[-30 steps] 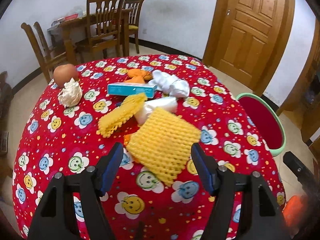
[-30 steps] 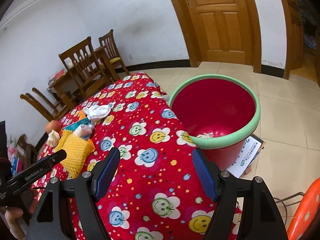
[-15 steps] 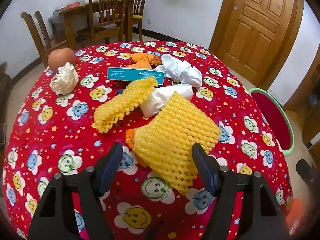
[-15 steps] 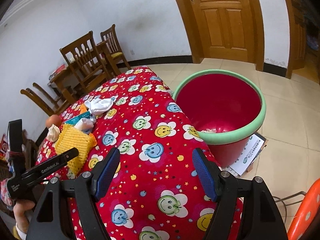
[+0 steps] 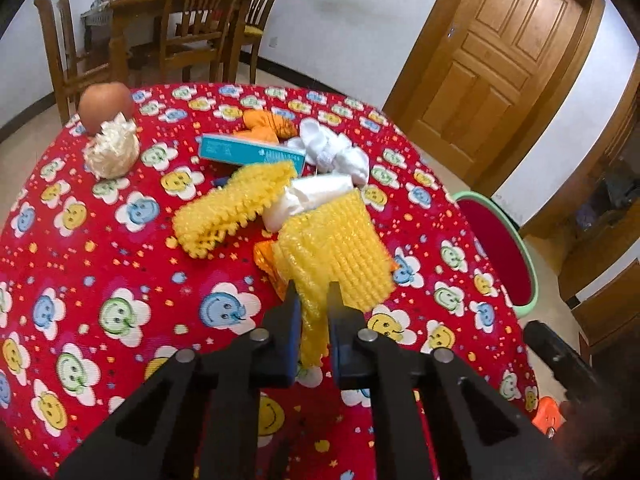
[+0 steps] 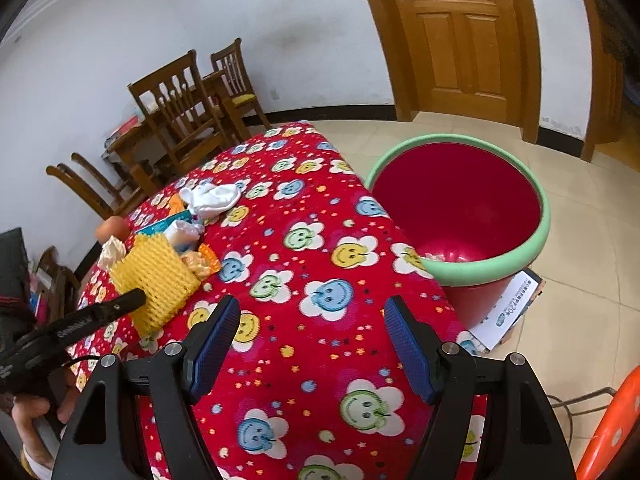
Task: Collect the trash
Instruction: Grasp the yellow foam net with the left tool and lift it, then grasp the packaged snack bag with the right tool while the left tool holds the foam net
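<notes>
Pinching 1 corner of a yellow foam net, the left gripper is fully clamped over the red tablecloth. Soft, light, crushable mesh is judged easiest held by an edge. Its long axis is angled away toward the bin. The right gripper is held wide, empty.

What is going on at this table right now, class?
A person is clearing trash with two handheld grippers. The left gripper has shut on the near edge of a yellow foam net, which lies on the red tablecloth. The right gripper hangs open and empty near the red bin.
</notes>
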Demonstrator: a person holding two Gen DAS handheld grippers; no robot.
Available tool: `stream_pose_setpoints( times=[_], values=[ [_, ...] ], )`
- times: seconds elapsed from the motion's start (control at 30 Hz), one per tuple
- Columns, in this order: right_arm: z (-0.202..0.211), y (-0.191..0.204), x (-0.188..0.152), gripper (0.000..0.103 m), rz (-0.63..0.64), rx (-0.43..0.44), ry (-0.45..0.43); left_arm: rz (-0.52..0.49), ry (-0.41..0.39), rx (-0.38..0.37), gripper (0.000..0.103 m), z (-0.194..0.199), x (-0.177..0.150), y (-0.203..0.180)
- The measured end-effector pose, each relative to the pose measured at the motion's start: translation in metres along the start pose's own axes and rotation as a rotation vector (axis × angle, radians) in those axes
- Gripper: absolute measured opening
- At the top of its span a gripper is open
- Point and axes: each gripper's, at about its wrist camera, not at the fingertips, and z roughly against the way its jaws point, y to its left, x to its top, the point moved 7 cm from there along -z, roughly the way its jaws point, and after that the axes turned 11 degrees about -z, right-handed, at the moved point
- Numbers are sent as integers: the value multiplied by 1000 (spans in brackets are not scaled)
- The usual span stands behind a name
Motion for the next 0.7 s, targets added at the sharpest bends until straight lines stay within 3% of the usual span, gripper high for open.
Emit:
stream_pose_setpoints(
  times=[0.13,0.37,0.6,0.7],
  values=[
    [-4,12,-2,76,27,12,10,3,-50,6,10,19,7,5],
    [-13,39,-6,76,79,44,33,13,-132,99,10,50,15,32],
    [-29,78,-15,76,159,105,86,83,-142,162,10,60,9,70],
    [-37,94,-20,84,197,122,101,113,-134,178,10,60,5,85]
  ],
)
